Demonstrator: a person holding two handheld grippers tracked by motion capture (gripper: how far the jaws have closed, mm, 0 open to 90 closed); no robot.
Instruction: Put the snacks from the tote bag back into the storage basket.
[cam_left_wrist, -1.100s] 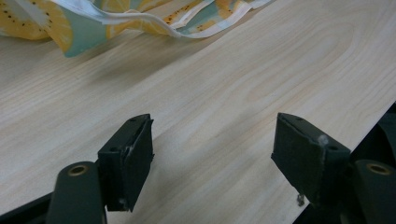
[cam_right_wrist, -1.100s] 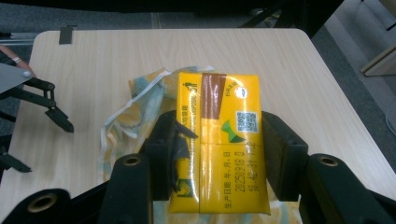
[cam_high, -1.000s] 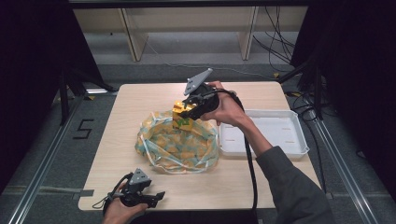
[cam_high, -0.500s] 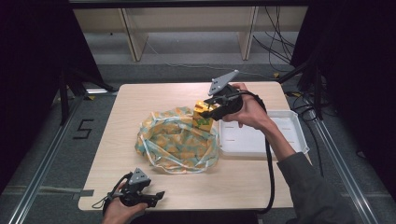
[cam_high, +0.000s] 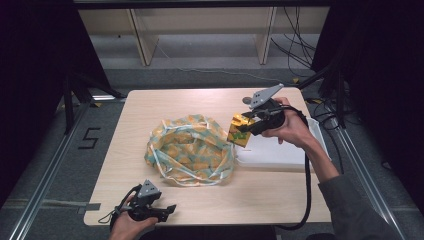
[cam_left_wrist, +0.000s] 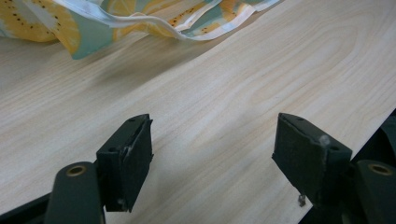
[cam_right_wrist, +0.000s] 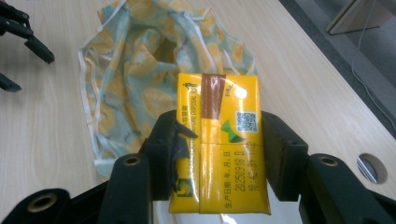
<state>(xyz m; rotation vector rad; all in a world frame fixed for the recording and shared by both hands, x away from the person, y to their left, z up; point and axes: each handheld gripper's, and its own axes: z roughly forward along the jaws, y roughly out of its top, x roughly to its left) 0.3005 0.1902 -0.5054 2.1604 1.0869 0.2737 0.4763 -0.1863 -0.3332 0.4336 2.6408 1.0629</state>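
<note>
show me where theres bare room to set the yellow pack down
Free: the white tray right of the patterned bag, under the yellow pack, and the bare wood of the table behind the bag. Crowded: the table's middle, under the bag.

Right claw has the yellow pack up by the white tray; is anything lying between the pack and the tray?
Nothing visible. The yellow pack, clamped in the right claw, hangs over the white tray at its near-left edge; the fruit-print bag lies left of it, clear.

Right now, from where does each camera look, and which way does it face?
High view: above the table's near edge, facing forward and down; both forearms show.
Left gripper view: on the left gripper, facing bare tabletop; open jaws.
Right gripper view: on the right gripper, jaws clamping the yellow packet.
All share the patterned bag.
</note>
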